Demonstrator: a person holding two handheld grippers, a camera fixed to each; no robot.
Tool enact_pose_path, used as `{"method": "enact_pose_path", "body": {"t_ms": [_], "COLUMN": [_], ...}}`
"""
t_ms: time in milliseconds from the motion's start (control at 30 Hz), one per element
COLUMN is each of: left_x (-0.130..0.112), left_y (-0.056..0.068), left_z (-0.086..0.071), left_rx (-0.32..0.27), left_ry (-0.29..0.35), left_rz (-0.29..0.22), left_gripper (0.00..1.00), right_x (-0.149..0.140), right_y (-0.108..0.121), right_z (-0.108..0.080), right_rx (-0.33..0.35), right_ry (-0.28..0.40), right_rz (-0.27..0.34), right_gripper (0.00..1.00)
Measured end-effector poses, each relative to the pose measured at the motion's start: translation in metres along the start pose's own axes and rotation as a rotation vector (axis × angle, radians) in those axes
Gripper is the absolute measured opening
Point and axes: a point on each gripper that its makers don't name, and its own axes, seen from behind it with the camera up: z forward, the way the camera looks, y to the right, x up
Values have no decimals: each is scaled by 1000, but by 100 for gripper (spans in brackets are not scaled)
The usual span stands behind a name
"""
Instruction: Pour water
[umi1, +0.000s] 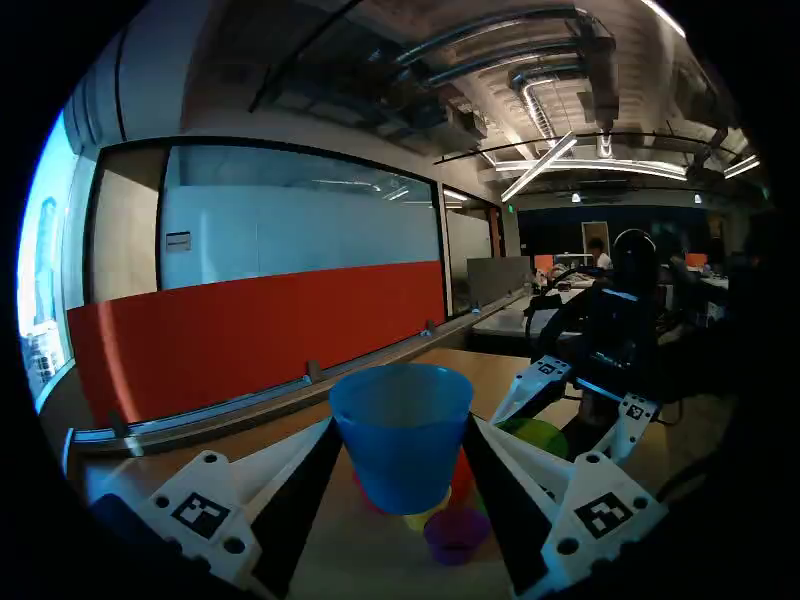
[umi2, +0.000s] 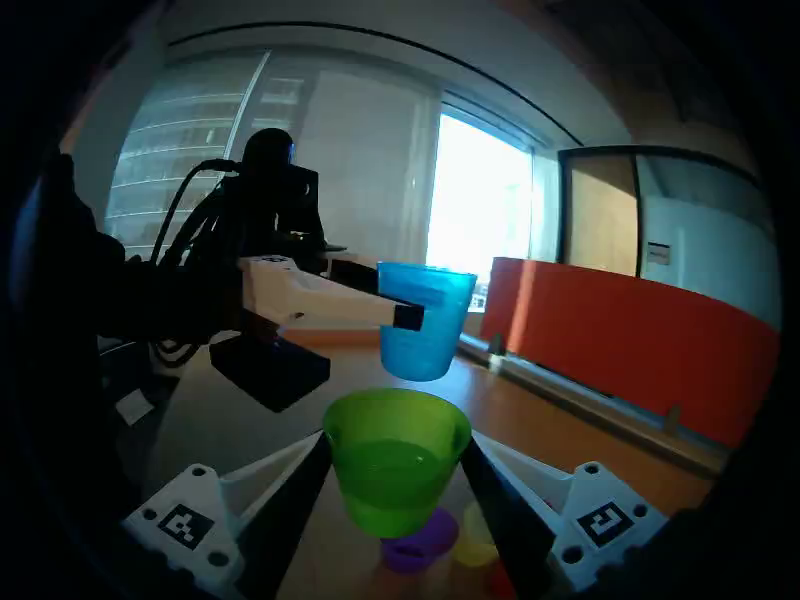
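Note:
My left gripper (umi1: 400, 432) is shut on a blue plastic cup (umi1: 401, 440), held upright above the wooden table (umi1: 360, 560). To its right, my right gripper (umi1: 586, 400) holds a green cup (umi1: 537, 436). In the right gripper view, my right gripper (umi2: 397, 448) is shut on that green cup (umi2: 397, 462), upright, with liquid inside. The left gripper (umi2: 425, 312) holds the blue cup (umi2: 426, 322) higher and just beyond it. Small purple (umi1: 457, 535) and yellow (umi1: 425, 518) cups stand on the table below; the purple cup (umi2: 420, 545) and yellow cup (umi2: 476, 540) also sit beneath the green one.
An orange partition with glass (umi1: 260, 320) and a metal rail (umi1: 250, 405) borders the table's far edge. A dark box (umi2: 270, 372) lies on the table under the left gripper's hand. Office desks and a seated person (umi1: 598, 252) are far off. A red cup (umi1: 462, 478) is behind the blue one.

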Motion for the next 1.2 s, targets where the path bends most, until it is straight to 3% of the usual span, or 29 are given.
{"method": "enact_pose_path", "body": {"t_ms": [333, 767, 1200], "left_x": [-19, -64, -97], "left_y": [0, -3, 6], "left_z": [-3, -7, -7], "left_rx": [-6, -20, -49], "left_ry": [-53, -193, -294], "left_rz": [2, 24, 48], "left_gripper": [83, 83, 84], "right_x": [-6, -25, -40], "right_y": [-3, -3, -2], "right_z": [-1, -11, -20], "right_rx": [10, 23, 27], "right_ry": [-25, -97, -152], "right_rz": [16, 45, 62], "right_gripper": [90, 90, 91]}}
